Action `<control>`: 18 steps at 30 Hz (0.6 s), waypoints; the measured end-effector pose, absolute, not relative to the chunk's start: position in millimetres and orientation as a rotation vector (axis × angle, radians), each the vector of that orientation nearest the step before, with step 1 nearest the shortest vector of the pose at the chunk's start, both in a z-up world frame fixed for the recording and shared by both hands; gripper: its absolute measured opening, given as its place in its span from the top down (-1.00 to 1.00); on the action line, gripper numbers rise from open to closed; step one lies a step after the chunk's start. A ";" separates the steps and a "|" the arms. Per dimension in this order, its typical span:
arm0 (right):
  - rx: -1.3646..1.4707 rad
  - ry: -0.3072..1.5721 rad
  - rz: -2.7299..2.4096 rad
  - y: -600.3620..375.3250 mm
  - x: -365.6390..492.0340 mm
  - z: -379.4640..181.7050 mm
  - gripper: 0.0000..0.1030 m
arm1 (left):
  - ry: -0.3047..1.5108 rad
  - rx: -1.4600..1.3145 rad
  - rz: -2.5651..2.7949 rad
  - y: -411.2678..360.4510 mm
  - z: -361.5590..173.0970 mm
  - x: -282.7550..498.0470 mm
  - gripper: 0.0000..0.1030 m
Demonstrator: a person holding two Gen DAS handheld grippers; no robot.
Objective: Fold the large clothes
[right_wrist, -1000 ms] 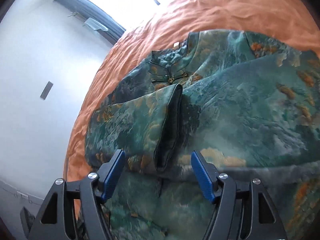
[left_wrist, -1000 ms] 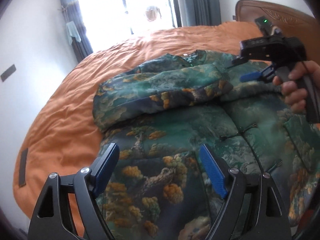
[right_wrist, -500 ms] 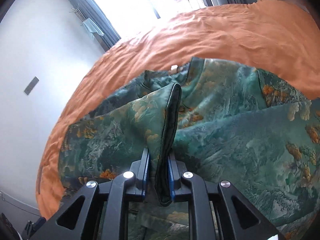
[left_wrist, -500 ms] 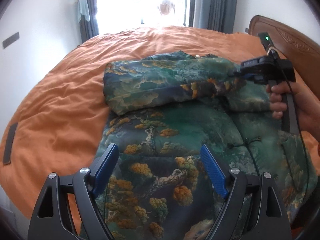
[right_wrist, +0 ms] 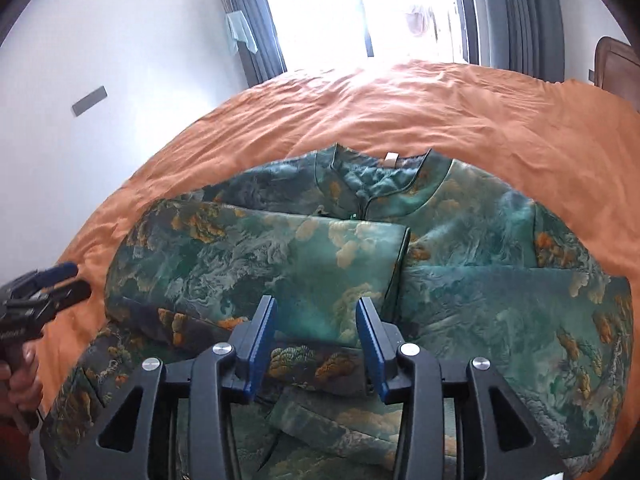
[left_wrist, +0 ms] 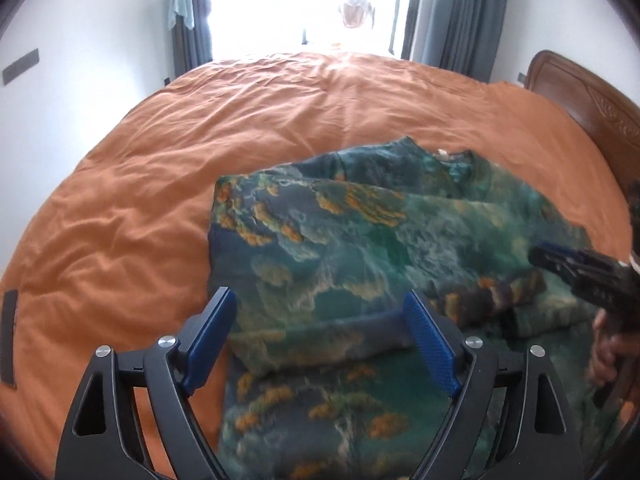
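Orange bedding [right_wrist: 460, 120] fills the room below a bright window [left_wrist: 316, 0], and on it the green patterned jacket [right_wrist: 460, 300] lies face up, collar [right_wrist: 376, 176] toward the top of the right wrist frame. One sleeve [right_wrist: 280, 256] is folded across the chest, long axis running left to right, its cuff [right_wrist: 402, 264] near frame centre — just ahead of the right gripper [right_wrist: 316, 344], the nearer one. Half a second ago that gripper clamped the cuff upright; its jaws have just been opening, and now they stand apart with the sleeve lying flat beyond them, released. The left gripper [left_wrist: 320, 344] hangs wide open and empty over the jacket's left edge, now closer to the folded sleeve than before.
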State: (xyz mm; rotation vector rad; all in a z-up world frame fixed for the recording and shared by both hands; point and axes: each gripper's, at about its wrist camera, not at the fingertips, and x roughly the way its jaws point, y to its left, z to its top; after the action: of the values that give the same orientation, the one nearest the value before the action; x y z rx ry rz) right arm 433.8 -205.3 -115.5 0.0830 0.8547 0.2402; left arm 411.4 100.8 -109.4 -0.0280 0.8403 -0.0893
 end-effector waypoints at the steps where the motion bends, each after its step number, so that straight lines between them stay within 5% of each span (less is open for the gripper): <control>1: 0.082 0.885 0.237 -203.2 439.9 -124.3 0.19 | 0.855 -0.009 -0.069 99.3 -120.7 423.3 -0.51; 7: 0.118 0.974 0.232 -204.4 446.8 -163.9 0.19 | 0.967 0.097 -0.006 94.8 -186.0 450.2 -0.49; 18: 0.111 0.957 0.248 -206.9 443.2 -168.0 0.19 | 0.886 -0.063 -0.039 117.3 -113.5 500.9 -0.72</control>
State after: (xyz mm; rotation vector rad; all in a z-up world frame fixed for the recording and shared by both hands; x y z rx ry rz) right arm 443.2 -206.9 -168.0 0.1113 0.9567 0.2481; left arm 500.9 117.3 -113.5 -0.0634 0.8863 -0.0390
